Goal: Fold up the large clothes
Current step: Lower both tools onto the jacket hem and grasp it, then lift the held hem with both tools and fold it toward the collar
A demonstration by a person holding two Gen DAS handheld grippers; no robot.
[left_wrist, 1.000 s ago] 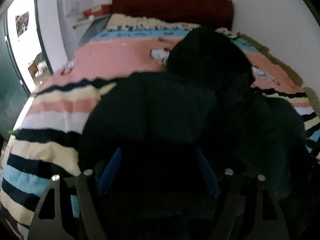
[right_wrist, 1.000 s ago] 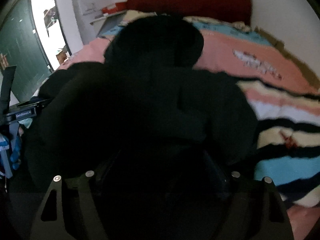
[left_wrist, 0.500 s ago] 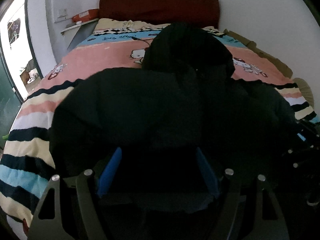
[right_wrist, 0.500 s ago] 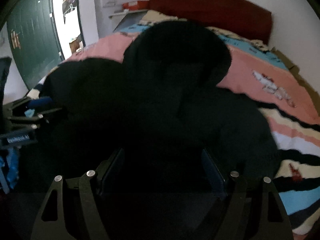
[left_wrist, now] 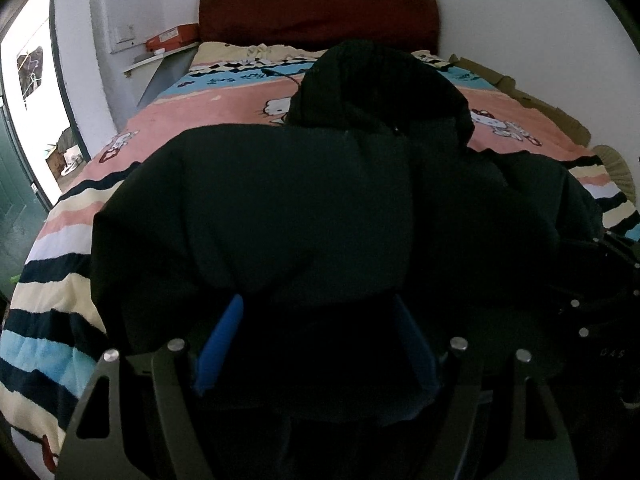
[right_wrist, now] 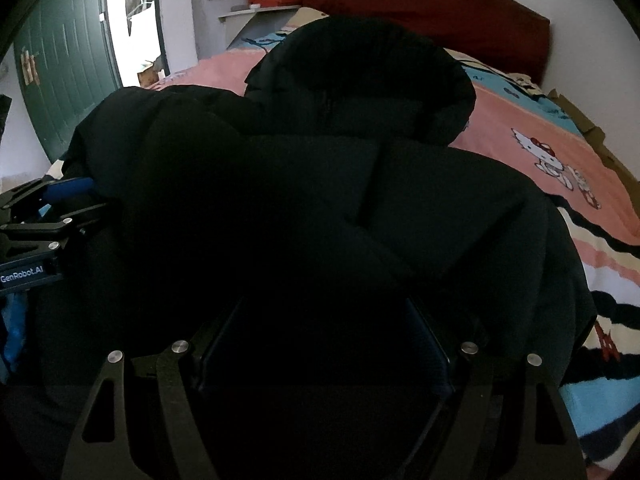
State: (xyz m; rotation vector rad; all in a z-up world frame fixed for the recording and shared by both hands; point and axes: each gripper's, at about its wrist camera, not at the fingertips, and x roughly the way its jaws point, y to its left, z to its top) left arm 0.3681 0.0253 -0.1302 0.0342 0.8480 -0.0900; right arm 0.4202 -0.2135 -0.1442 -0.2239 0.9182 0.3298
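A large black hooded jacket [left_wrist: 304,200] lies spread on the bed, hood towards the headboard; it also fills the right wrist view [right_wrist: 320,200]. My left gripper [left_wrist: 316,308] stands open at the jacket's near hem, its blue fingers [left_wrist: 220,340] wide apart with dark cloth lying between and over them. My right gripper [right_wrist: 324,312] is open in the same way at the near hem, further right, its fingertips buried in the cloth. The left gripper also shows at the left edge of the right wrist view [right_wrist: 48,216].
The bed carries a striped pink, cream, blue and black blanket [left_wrist: 60,264] with cartoon cats. A dark red headboard [left_wrist: 320,12] stands at the far end. A shelf with an orange box [left_wrist: 172,38] is at the back left. A green door [right_wrist: 68,64] and a bright doorway are on the left.
Both views have swung and risen: the jacket now sits more centred in each, and both grippers have drawn closer together. The jaws stay wide apart throughout.
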